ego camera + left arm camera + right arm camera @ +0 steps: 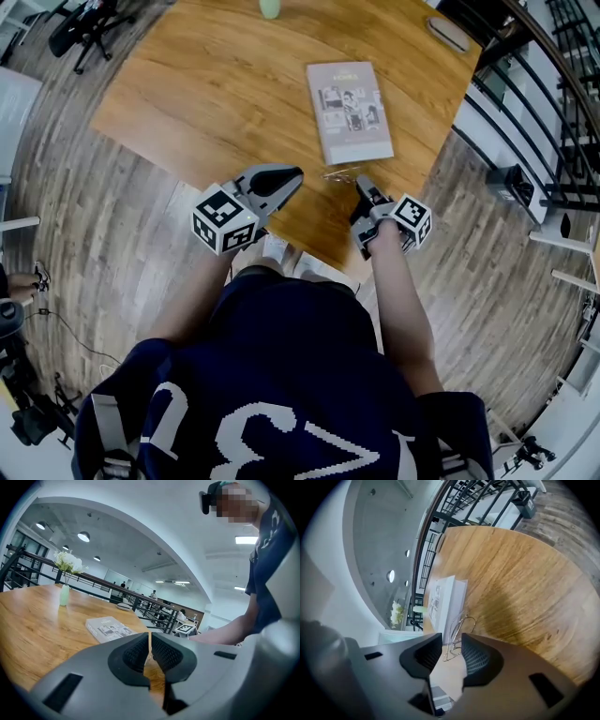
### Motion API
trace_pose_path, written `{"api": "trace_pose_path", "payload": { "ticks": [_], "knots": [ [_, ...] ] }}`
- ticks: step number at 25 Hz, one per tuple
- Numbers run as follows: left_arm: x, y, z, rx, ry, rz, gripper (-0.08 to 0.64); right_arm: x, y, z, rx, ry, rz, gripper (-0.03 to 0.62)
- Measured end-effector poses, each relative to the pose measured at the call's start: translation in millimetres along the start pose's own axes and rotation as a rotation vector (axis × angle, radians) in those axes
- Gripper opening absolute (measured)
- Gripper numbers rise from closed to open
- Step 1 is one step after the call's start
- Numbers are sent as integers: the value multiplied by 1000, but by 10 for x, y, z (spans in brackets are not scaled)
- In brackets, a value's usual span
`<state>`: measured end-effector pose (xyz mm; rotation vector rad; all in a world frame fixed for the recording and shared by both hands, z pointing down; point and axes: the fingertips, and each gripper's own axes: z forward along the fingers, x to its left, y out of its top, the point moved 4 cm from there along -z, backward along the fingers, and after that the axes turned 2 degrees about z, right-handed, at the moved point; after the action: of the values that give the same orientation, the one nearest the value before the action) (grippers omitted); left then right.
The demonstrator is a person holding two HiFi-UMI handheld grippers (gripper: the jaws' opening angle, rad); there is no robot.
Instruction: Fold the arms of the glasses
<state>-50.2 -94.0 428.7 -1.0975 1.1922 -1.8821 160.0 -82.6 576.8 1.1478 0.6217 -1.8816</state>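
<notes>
Left tool (292,176): smooth grey shell, with two dark ribbed pads (136,653) in a dark recess.
Right tool (364,187): same grey shell, dark gridded pads (480,660), and darker slots on the casing.
Marker cubes (225,220): white faces with black square patterns, one on each tool.
Shirt (281,375): dark navy, short-sleeved, with large white figures printed on it.
Shoulder straps (105,422): grey webbing.
Shoes (275,248): pale.
</notes>
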Motion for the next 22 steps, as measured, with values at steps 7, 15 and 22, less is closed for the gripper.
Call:
{"api": "trace_pose_path", "payload": {
  "ticks": [7, 15, 22],
  "knots": [
    [-28, -11, -36, -8, 6, 1, 29, 180, 45, 37, -25, 33, 54, 146],
    [17, 43, -99, -43, 52, 1, 29, 67, 45, -197, 9, -55, -64, 149],
    [-9, 125, -30, -57, 46, 15, 29, -92, 82, -300, -13, -32, 44, 158]
  ]
}}
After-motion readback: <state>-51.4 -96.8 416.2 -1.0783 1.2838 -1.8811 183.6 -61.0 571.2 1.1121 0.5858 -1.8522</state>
